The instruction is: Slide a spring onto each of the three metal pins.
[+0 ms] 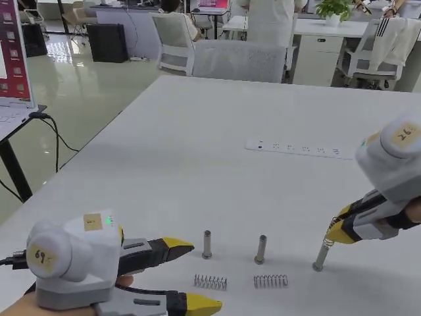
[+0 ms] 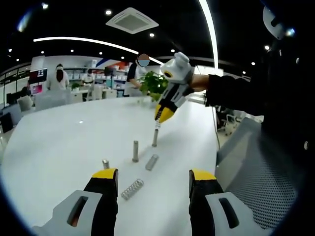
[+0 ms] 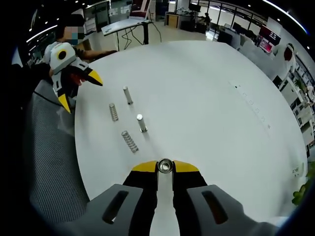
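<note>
Three upright metal pins stand in a row near the table's front: left pin (image 1: 207,243), middle pin (image 1: 261,249), right pin (image 1: 321,255). Two springs lie flat in front of them, one (image 1: 210,282) beside the other (image 1: 270,281). My right gripper (image 1: 337,234) is shut on a third spring (image 1: 329,243), held at the top of the right pin; the spring's round end (image 3: 165,166) sits between the jaws. My left gripper (image 1: 191,275) is open and holds nothing, just left of the first spring (image 2: 132,189), with the left pin (image 2: 105,163) ahead of it.
A white power strip (image 1: 296,148) lies mid-table behind the pins. The white table (image 1: 197,164) has its left edge close to my left gripper. A laptop (image 1: 13,59) stands on a side stand at left. Chairs (image 1: 240,60) line the far edge.
</note>
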A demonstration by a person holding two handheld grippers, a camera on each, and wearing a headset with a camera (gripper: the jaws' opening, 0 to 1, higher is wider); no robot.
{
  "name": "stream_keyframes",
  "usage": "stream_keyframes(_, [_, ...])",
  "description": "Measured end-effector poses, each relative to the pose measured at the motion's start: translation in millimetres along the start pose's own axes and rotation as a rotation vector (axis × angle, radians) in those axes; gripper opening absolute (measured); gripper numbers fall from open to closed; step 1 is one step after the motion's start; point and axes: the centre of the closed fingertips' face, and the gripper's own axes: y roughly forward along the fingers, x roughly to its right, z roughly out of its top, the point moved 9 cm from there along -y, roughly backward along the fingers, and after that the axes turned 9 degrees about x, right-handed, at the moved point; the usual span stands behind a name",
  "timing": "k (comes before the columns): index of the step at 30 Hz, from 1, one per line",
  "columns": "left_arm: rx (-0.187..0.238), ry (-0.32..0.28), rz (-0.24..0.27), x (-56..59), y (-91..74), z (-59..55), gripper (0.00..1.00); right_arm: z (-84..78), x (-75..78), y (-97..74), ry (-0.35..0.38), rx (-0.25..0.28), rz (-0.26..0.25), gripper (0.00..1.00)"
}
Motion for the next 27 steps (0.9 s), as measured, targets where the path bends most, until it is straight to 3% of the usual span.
stream_keyframes(27, [-0.008, 0.005, -0.006, 0.3, 0.5, -0.8, 0.51, -7.2, 3.9, 10.9, 0.018, -0.015, 0.004, 0.08])
